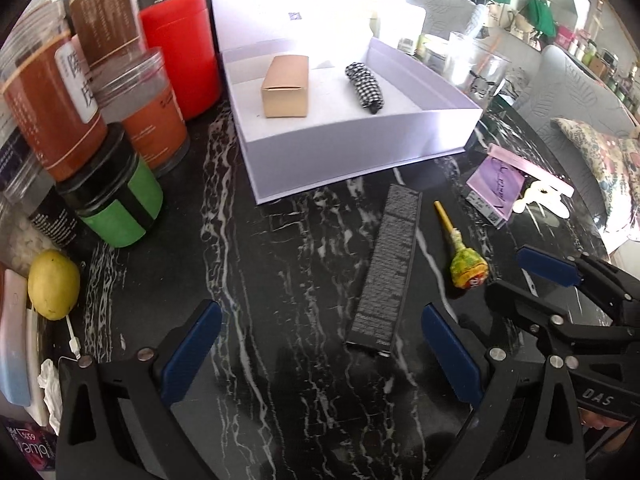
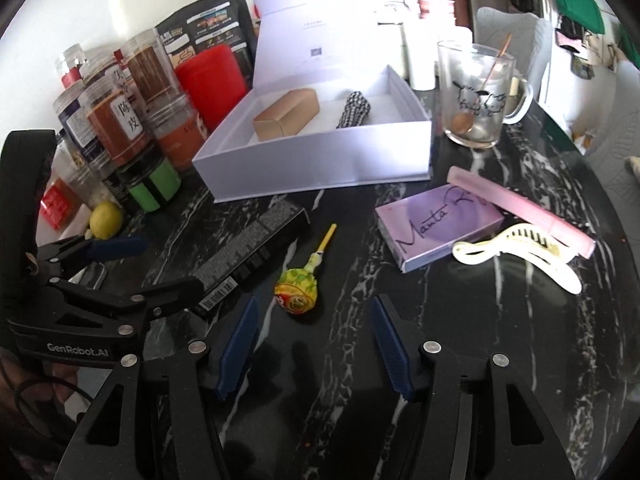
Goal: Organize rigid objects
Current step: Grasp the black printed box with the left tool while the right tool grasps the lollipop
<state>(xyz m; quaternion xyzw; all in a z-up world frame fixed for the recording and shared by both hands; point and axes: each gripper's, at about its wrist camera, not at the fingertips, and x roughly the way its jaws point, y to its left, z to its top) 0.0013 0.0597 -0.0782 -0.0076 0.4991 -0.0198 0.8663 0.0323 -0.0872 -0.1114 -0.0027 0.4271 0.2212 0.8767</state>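
Observation:
A white open box (image 1: 360,148) (image 2: 312,172) holds a tan carton (image 1: 286,86) and a checkered roll (image 1: 366,86). On the black marble table lie a long black box (image 1: 392,260) (image 2: 248,248), a lollipop (image 1: 468,266) (image 2: 296,296), a purple box (image 2: 440,228), a pink tube (image 2: 520,212) and a cream hair claw (image 2: 520,248). My left gripper (image 1: 320,348) is open, and the black box's near end lies between its fingers, untouched. My right gripper (image 2: 316,340) is open just short of the lollipop's head, holding nothing.
Several jars and a red canister (image 1: 180,56) crowd the table's left side, with a lemon (image 1: 54,284) near them. A glass mug (image 2: 476,96) stands right of the white box. The table's rounded edge runs along the right.

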